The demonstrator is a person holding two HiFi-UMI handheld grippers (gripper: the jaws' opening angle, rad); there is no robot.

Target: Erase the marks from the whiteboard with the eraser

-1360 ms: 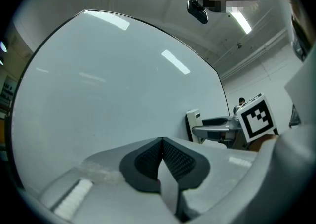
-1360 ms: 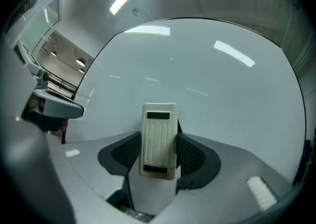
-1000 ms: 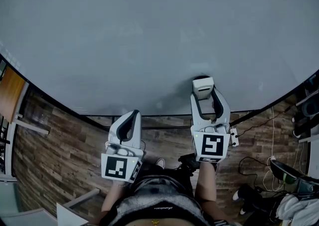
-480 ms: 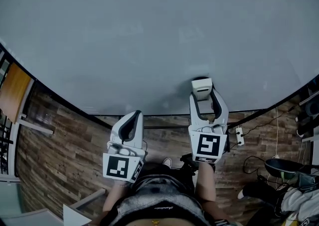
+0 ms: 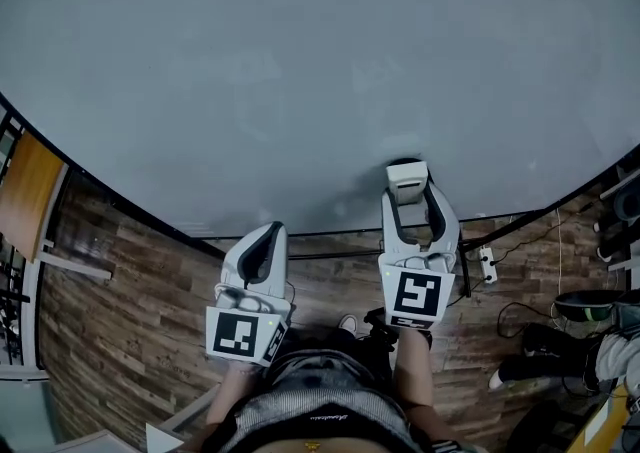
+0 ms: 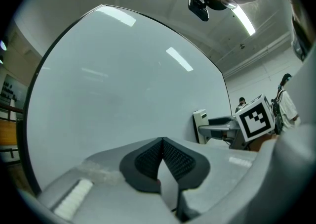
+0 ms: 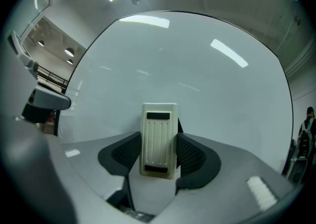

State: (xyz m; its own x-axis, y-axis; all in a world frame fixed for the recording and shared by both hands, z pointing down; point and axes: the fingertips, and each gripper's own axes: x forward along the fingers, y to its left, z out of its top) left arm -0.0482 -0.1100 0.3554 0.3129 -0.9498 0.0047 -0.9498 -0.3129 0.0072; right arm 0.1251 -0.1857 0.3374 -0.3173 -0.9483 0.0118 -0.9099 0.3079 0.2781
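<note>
The eraser (image 7: 159,139), a cream ribbed block with a dark slot at each end, stands upright between the two dark pads of the right gripper (image 5: 410,193), which is clamped on its sides. Its far face is turned to the whiteboard (image 5: 300,71) and seems to lie against it, low on the board, just above the dark bottom edge (image 5: 330,233) and right of centre.

From there the pale board spreads wide upward and to both sides. In the right gripper view its black frame curves round well clear of the eraser on the left, top and right.

The left gripper (image 5: 266,231) is held beside the right one, lower, with its jaws closed together on nothing. Its tip is at the bottom edge, and its body hangs over the wooden floor (image 5: 130,291).

On the floor, a white power strip (image 5: 487,264) with its cable lies just right of the right gripper. Dark bags and shoes (image 5: 560,341) crowd the far right. An orange-brown panel (image 5: 25,191) stands past the board's left end.
</note>
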